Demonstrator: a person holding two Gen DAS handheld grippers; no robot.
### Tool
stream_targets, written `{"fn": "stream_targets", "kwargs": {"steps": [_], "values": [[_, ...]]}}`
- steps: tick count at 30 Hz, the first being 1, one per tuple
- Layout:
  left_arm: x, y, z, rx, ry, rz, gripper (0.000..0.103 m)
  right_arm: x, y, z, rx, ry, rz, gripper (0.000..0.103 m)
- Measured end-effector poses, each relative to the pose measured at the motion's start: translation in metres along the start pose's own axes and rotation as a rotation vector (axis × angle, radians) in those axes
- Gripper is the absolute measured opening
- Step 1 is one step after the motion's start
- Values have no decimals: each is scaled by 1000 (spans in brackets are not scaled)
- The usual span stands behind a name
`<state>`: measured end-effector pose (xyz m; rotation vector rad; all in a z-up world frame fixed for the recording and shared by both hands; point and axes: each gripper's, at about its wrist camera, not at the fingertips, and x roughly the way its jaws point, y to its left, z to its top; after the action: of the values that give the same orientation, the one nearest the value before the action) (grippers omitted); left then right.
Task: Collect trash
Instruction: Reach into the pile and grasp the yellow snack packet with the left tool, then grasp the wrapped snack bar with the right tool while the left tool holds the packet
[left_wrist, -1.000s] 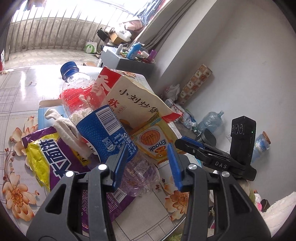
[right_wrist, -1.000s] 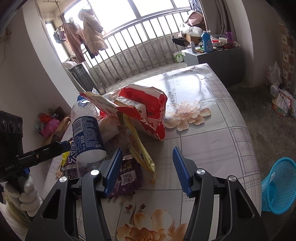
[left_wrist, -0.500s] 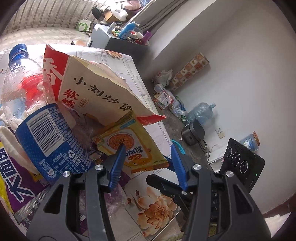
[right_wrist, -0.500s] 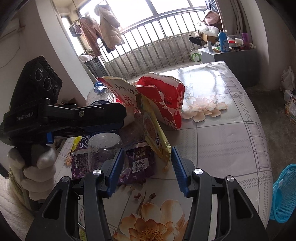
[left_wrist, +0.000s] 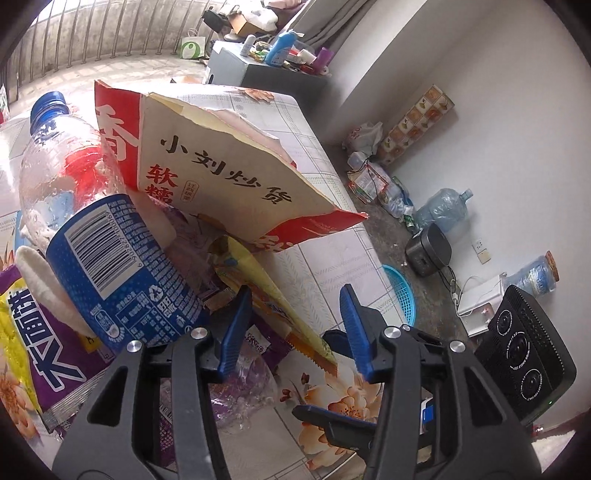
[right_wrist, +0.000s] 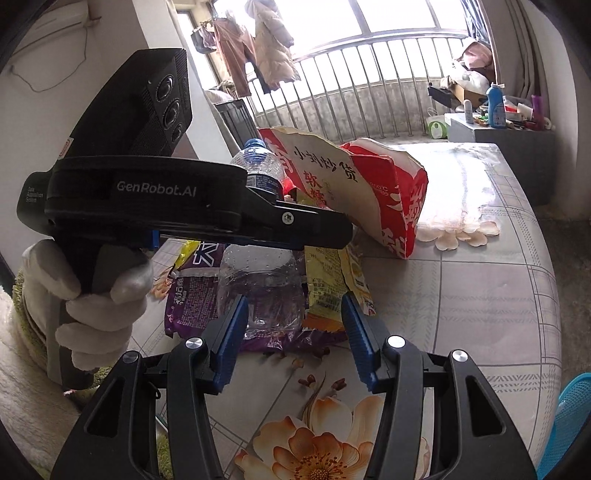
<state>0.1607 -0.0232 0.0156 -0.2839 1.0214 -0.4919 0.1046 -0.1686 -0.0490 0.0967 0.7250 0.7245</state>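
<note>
A trash pile lies on the flower-patterned table (right_wrist: 480, 295): a clear bottle (left_wrist: 110, 266) with a blue label, a torn red and cream paper bag (left_wrist: 221, 177), a yellow snack wrapper (left_wrist: 273, 291) and a purple packet (left_wrist: 44, 350). My left gripper (left_wrist: 295, 317) hangs low over the pile. Its jaws are closing, with the yellow wrapper's edge between them and the pads apart from it. My right gripper (right_wrist: 295, 328) stands open just short of the bottle's base (right_wrist: 258, 288) and the yellow wrapper (right_wrist: 332, 280). A gloved hand (right_wrist: 92, 295) holds the left gripper (right_wrist: 332, 230) across that view.
A blue basket (left_wrist: 400, 291) stands on the floor beside the table's right edge. A water jug (left_wrist: 443, 206), a cooker (left_wrist: 428, 251) and loose bags lie along the wall. A cabinet (right_wrist: 513, 147) with bottles stands past the table's far end.
The left gripper has swung right along the pile, from the bottle to the yellow wrapper. The right gripper has moved closer to the pile, and the left gripper now crosses its view.
</note>
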Motion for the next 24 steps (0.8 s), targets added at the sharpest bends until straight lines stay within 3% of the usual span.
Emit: {"fn": "stream_targets", "kwargs": {"steps": [3,6,11,17,20,24], "values": [[3,4,-2,-27,19,12,18,-3,0,-1,4,-7,1,51],[1,7,-6,-24,12,22,8,-11,1,0,4,-18,-9,51],[-11,7,-15,-1,-13,12,3,-41,-3,5,16,-75,-10,51],[-44,11,-27,21,-76,-41,0,-92,-28,34,91,-239,10,51],[-73,13,-29,41,-143,-70,0,-86,-32,62,39,-250,-49,51],[-119,15,-25,61,-237,-135,0,-52,-36,98,-19,-222,-62,51]]}}
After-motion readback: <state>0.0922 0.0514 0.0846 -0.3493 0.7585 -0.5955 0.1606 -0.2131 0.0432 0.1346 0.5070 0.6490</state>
